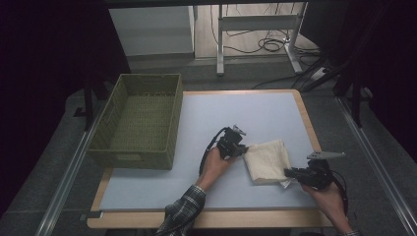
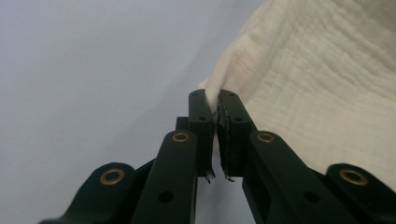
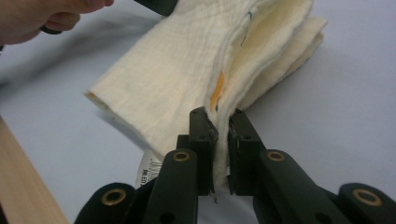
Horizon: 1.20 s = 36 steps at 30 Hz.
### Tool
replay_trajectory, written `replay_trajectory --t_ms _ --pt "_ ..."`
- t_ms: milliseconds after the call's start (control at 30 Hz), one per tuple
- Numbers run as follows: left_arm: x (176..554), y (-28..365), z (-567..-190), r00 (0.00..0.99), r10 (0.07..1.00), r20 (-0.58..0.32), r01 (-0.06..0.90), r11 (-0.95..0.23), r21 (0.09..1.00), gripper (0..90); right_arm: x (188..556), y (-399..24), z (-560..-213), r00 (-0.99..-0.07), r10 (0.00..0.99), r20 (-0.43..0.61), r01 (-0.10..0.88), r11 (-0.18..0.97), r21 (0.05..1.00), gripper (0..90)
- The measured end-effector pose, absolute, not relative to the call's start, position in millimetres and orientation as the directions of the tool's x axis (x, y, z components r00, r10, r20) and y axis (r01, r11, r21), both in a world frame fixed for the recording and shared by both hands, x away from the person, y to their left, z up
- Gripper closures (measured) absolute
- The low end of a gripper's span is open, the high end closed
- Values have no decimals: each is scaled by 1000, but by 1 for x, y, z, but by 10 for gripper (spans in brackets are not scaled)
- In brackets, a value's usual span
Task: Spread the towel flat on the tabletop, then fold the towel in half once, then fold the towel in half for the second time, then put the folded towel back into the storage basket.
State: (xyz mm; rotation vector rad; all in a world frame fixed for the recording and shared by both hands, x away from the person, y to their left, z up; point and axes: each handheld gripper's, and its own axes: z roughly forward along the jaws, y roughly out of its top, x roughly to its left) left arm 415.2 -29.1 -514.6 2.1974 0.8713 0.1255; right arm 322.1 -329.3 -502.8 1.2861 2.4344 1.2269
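A folded cream cloth (image 1: 268, 160) lies on the pale table mat, right of centre. My left gripper (image 1: 244, 148) is at the cloth's left corner and is shut on it; in the left gripper view the jaws pinch a thin edge of the cloth (image 2: 327, 79). At the cloth's near right corner, my right gripper (image 1: 287, 172) is shut on it too. The right gripper view has several cloth (image 3: 187, 70) layers squeezed between the jaws, with a white label (image 3: 148, 173) hanging beside them.
An empty green woven basket (image 1: 140, 119) stands at the table's left side. The table's wooden edge (image 1: 211, 219) runs along the front. Desk legs and cables (image 1: 265, 42) lie on the floor beyond the table.
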Motion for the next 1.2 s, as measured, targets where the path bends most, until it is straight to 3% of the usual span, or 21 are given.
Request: replay_trajectory --t_ms 1200 --pt "413 43 -465 707 696 -124 584 -477 657 844 344 -265 -473 -726 645 237 563 359 745 816"
